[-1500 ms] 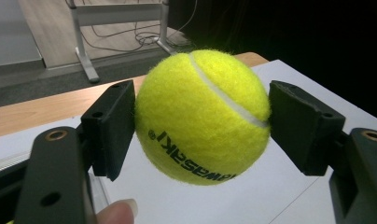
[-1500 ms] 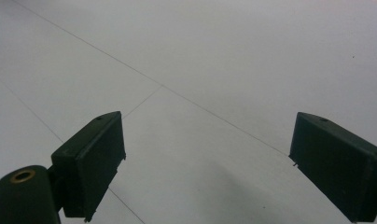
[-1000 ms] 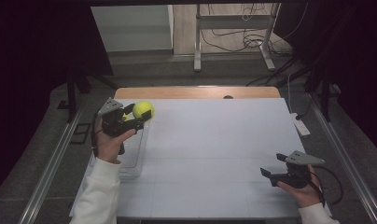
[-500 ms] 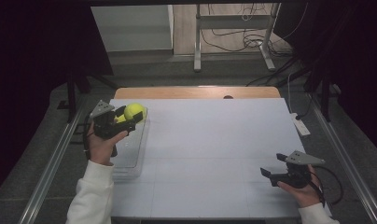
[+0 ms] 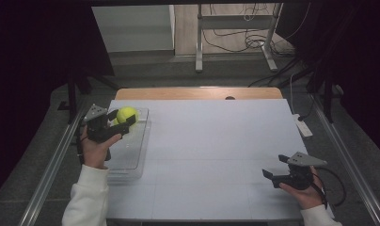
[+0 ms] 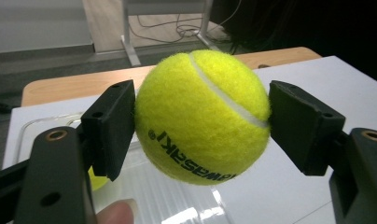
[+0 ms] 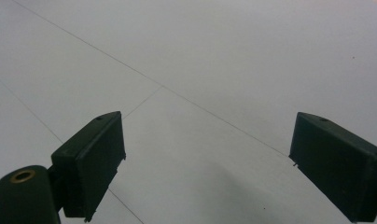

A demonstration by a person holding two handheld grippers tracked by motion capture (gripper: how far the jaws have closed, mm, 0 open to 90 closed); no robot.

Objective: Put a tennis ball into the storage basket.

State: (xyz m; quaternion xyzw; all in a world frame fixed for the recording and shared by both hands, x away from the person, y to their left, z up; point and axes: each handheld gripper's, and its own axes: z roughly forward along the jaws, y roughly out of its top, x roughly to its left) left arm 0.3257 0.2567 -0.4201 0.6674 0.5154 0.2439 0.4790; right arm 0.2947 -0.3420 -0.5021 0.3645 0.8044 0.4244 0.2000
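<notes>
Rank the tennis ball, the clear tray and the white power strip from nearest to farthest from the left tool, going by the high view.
1. Tennis ball: clamped in the left tool.
2. Clear tray: directly beneath it, at the table's left edge.
3. White power strip: off the table's right edge, far across.

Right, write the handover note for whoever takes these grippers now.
Left gripper: shut on the tennis ball, held above the far end of the clear plastic tray at the table's left edge.
Right gripper: open, nothing between its jaws, low over the white table at the near right.
Done: ball gripped and carried over the tray. A second yellow ball seems to lie in the tray already.
Left: probably lower the ball into the tray and release.
</notes>
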